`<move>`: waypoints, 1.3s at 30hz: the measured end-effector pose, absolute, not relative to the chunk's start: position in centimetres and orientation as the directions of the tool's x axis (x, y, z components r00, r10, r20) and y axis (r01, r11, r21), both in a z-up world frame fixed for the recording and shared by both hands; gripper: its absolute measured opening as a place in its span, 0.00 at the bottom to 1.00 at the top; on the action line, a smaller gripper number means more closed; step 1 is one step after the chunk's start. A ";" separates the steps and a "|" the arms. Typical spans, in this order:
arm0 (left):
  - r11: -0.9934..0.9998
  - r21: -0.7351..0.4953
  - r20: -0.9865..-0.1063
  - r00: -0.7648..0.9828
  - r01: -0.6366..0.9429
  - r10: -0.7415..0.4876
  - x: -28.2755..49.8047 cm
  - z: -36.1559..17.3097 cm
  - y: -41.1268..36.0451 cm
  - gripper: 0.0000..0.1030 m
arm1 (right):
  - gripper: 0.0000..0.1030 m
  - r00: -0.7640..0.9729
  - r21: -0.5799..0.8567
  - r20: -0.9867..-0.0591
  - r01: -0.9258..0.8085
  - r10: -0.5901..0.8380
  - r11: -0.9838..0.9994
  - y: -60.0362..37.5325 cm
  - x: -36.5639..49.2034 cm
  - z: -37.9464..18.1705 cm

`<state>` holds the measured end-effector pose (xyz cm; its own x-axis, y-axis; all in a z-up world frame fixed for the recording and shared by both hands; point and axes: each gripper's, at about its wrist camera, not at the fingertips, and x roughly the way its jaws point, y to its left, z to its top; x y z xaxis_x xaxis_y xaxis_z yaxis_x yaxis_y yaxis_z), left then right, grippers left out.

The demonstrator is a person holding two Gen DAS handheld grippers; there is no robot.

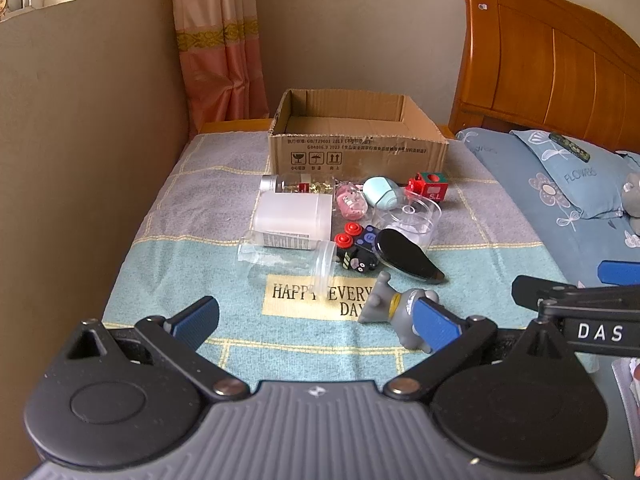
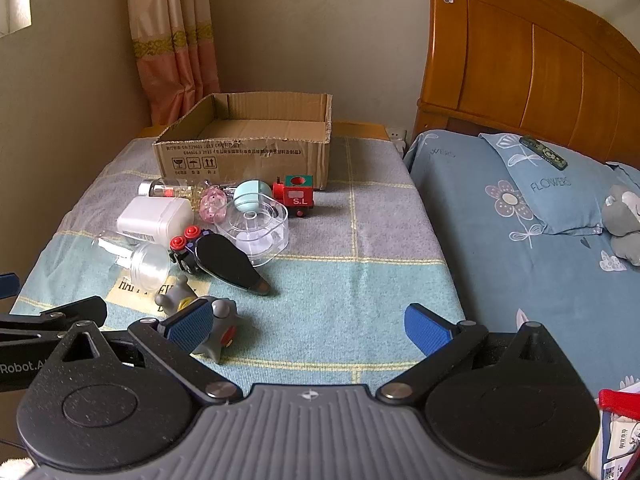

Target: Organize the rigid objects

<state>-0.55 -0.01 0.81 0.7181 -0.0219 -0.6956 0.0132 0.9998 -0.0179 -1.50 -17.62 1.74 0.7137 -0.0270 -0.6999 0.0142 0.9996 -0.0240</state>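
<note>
Both grippers' jaws stand open, empty. Left gripper (image 1: 316, 322) should straddle the grey figurine (image 1: 400, 308) squarely, then carry to the cardboard box (image 1: 356, 152).

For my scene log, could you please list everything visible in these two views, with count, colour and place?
box: 1, brown cardboard, open, empty, far end of blanket
blanket: 1, teal and grey plaid, under the items
vial: 1, clear, silver cap, before box
white jar: 1, frosted, lying, left of pile
clear jar: 1, lying, nearest of the jars
pink charm: 1, centre of pile
egg: 1, pale blue, beside train
train: 1, red, right of pile
clear tub: 1, near train
black toy: 1, red knobs, mid pile
paddle: 1, black, atop pile
figurine: 1, grey, nearest
bed: 1, blue bedding, wooden headboard, right
curtain: 1, pink, corner
left gripper: open
right gripper: open
</note>
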 end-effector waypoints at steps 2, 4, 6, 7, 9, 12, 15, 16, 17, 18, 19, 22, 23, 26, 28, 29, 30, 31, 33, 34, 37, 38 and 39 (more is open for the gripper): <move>1.000 -0.018 -0.695 0.719 0.013 -0.022 -0.5 0.8 0.0 0.99 | 1.00 0.714 -0.025 -0.700 0.014 -0.027 1.000 -17.6 -1.5 1.7; 1.000 -0.019 -0.695 0.719 0.014 -0.023 -0.6 0.8 0.0 0.99 | 1.00 0.714 -0.025 -0.699 0.016 -0.029 1.000 -17.7 -1.5 1.8; 1.000 -0.019 -0.694 0.719 0.014 -0.023 -0.6 0.8 0.0 0.99 | 1.00 0.715 -0.026 -0.699 0.016 -0.030 1.000 -17.6 -1.5 1.8; 1.000 -0.019 -0.694 0.719 0.014 -0.023 -0.6 0.8 0.0 0.99 | 1.00 0.715 -0.026 -0.698 0.017 -0.031 1.000 -17.6 -1.5 1.7; 1.000 -0.020 -0.694 0.719 0.014 -0.023 -0.6 0.8 0.0 0.99 | 1.00 0.715 -0.026 -0.698 0.018 -0.031 0.999 -17.5 -1.5 1.7; 1.000 -0.020 -0.695 0.719 0.013 -0.024 -0.6 0.8 0.0 0.99 | 1.00 0.715 -0.029 -0.698 0.018 -0.033 0.999 -17.5 -1.6 1.7; 1.000 -0.024 -0.696 0.718 0.012 -0.025 -0.6 0.8 0.1 0.99 | 1.00 0.715 -0.028 -0.698 0.019 -0.033 0.999 -17.5 -1.5 1.6; 1.000 -0.024 -0.695 0.718 0.012 -0.026 -0.6 0.8 0.1 0.99 | 1.00 0.715 -0.028 -0.698 0.019 -0.033 0.999 -17.5 -1.5 1.7; 1.000 -0.024 -0.696 0.718 0.013 -0.026 -0.6 0.8 0.1 0.99 | 1.00 0.715 -0.027 -0.698 0.019 -0.033 0.999 -17.5 -1.5 1.7; 1.000 -0.025 -0.695 0.718 0.013 -0.026 -0.6 0.8 0.1 0.99 | 1.00 0.715 -0.028 -0.699 0.018 -0.033 0.999 -17.5 -1.5 1.7; 1.000 -0.026 -0.696 0.718 0.014 -0.028 -0.5 0.9 0.0 0.99 | 1.00 0.715 -0.028 -0.699 0.018 -0.033 0.999 -17.5 -1.5 1.7; 0.999 -0.029 -0.696 0.718 0.016 -0.032 -0.5 0.9 0.2 0.99 | 1.00 0.714 -0.032 -0.699 0.018 -0.035 0.999 -17.4 -1.5 1.7; 0.999 -0.030 -0.696 0.717 0.016 -0.033 -0.5 0.8 0.2 0.99 | 1.00 0.712 -0.033 -0.701 0.019 -0.036 0.999 -17.3 -1.4 1.6; 0.999 -0.034 -0.698 0.716 0.017 -0.036 -0.3 0.7 0.3 0.99 | 1.00 0.710 -0.032 -0.704 0.017 -0.035 0.999 -17.2 -1.2 1.4; 0.999 -0.038 -0.699 0.714 0.019 -0.040 -0.2 0.6 0.4 0.99 | 1.00 0.708 -0.032 -0.705 0.016 -0.034 0.999 -17.1 -1.1 1.2; 0.999 -0.041 -0.701 0.712 0.020 -0.043 -0.1 0.5 0.5 0.99 | 1.00 0.706 -0.031 -0.707 0.014 -0.032 0.999 -17.0 -1.0 1.2; 0.999 -0.043 -0.701 0.711 0.021 -0.045 -0.1 0.4 0.6 0.99 | 1.00 0.704 -0.031 -0.709 0.012 -0.031 0.999 -17.0 -0.9 1.1; 0.999 -0.045 -0.703 0.710 0.020 -0.046 0.0 0.4 0.6 0.99 | 1.00 0.704 -0.031 -0.709 0.011 -0.030 0.999 -16.9 -0.9 1.0; 0.998 -0.051 -0.706 0.707 0.020 -0.050 0.2 0.1 0.8 0.99 | 1.00 0.702 -0.028 -0.711 0.009 -0.026 1.000 -16.8 -0.7 0.8; 0.998 -0.057 -0.708 0.704 0.020 -0.054 0.3 0.0 0.9 0.99 | 1.00 0.699 -0.025 -0.714 0.008 -0.023 1.000 -16.7 -0.5 0.7; 0.998 -0.066 -0.714 0.698 0.020 -0.061 0.6 -0.4 1.1 0.99 | 1.00 0.691 -0.021 -0.723 -0.001 -0.014 1.000 -16.7 0.0 0.4; 0.998 -0.066 -0.717 0.695 0.022 -0.063 0.8 -0.5 1.2 0.99 | 1.00 0.687 -0.018 -0.726 -0.005 -0.010 1.000 -16.6 0.2 0.2; 0.998 -0.066 -0.719 0.692 0.025 -0.065 0.9 -0.6 1.3 0.99 | 1.00 0.683 -0.016 -0.731 -0.008 -0.006 1.000 -16.6 0.4 0.1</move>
